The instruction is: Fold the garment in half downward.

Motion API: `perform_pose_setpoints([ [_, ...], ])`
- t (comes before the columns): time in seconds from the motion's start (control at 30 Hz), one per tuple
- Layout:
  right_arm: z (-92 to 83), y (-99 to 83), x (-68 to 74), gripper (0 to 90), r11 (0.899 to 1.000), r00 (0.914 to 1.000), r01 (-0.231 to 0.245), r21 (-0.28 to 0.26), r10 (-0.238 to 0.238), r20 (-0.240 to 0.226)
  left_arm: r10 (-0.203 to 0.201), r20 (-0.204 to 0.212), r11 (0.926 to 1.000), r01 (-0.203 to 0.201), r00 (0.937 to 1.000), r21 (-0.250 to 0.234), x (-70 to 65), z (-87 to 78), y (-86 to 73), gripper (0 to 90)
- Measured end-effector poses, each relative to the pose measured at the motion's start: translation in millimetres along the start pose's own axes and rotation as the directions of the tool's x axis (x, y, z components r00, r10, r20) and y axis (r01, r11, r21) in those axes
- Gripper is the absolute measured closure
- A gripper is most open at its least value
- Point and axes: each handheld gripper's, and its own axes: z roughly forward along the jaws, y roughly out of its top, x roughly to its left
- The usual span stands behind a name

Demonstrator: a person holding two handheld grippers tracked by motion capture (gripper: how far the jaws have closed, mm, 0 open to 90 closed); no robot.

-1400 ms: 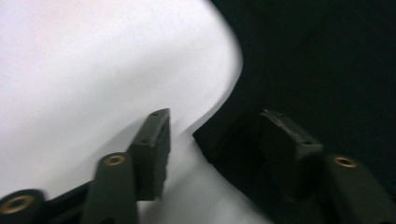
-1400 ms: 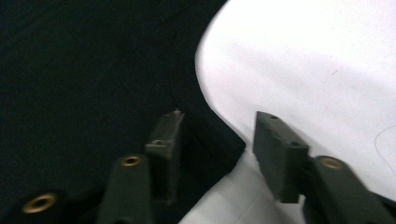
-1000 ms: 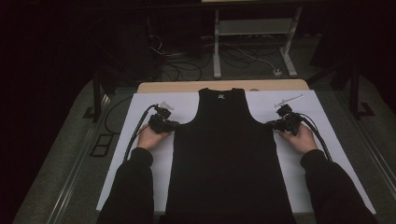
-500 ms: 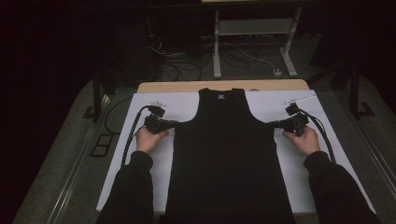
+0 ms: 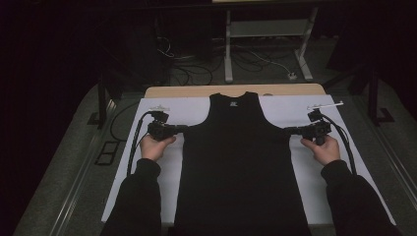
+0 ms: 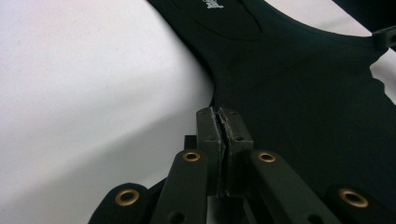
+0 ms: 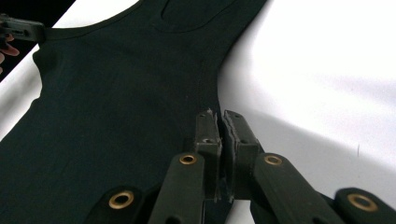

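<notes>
1. A black tank top (image 5: 241,167) lies flat along the middle of the white sheet (image 5: 162,182) that covers the table (image 5: 196,91), its neck toward the far edge and its hem at the near edge.
2. The left gripper (image 5: 178,129) sits at the top's left side just under the armhole; in the left gripper view its jaws are pressed together, pinching the fabric edge (image 6: 219,100).
3. The right gripper (image 5: 291,131) sits at the matching spot on the right side; in the right gripper view its jaws are likewise closed, clamping the cloth's edge (image 7: 212,105).
4. A white label (image 5: 231,103) shows inside the neckline.
5. Each hand (image 5: 155,146) rests on bare sheet beside the garment.
6. No container stands on the sheet.
</notes>
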Motion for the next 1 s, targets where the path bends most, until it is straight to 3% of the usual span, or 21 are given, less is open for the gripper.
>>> perform_pose_setpoints([
  [0.4,-11.8,-7.3,7.9,83.7,0.999,1.0000,0.007,-0.031,-0.007,-0.004,-0.016,0.056,0.9991,0.018,0.9983,-0.040,-3.8,-11.5,-0.1,86.7],
  [0.6,-21.2,-9.8,13.3,83.6,0.999,0.9998,0.012,-0.048,-0.013,-0.017,-0.054,0.066,0.9976,0.056,0.9964,-0.039,-2.1,-15.1,-2.6,86.6],
  [1.0,-29.8,-16.6,19.8,83.6,0.998,0.9995,0.008,-0.057,-0.010,-0.031,-0.054,0.082,0.9972,0.058,0.9952,-0.047,-7.0,-23.3,-6.0,86.6],
])
